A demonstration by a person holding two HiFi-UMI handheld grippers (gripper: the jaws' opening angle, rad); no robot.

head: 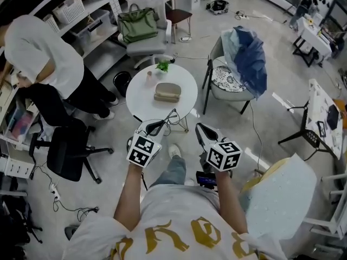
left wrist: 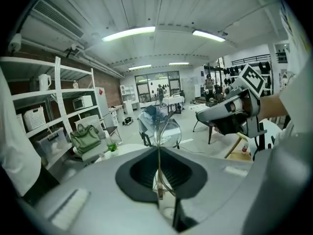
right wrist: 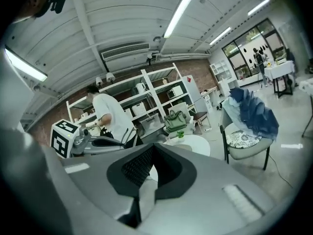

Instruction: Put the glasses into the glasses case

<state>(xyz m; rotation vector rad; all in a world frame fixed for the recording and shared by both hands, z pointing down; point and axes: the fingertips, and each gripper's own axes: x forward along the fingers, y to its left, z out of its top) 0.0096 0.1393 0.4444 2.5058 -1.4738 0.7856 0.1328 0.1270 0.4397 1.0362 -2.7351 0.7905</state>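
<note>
In the head view my left gripper is held in the air just in front of a round white table, shut on thin wire-framed glasses. In the left gripper view the left gripper pinches the glasses edge-on, with a clear lens rising above the jaws. A tan glasses case lies closed on the middle of the table, beyond both grippers. My right gripper hangs beside the left one, apart from the glasses. The right gripper is shut with nothing in it.
A small green plant stands at the table's far edge. A chair with a green bag is behind the table, a chair draped in blue cloth to its right. A person in white and a black office chair are at the left.
</note>
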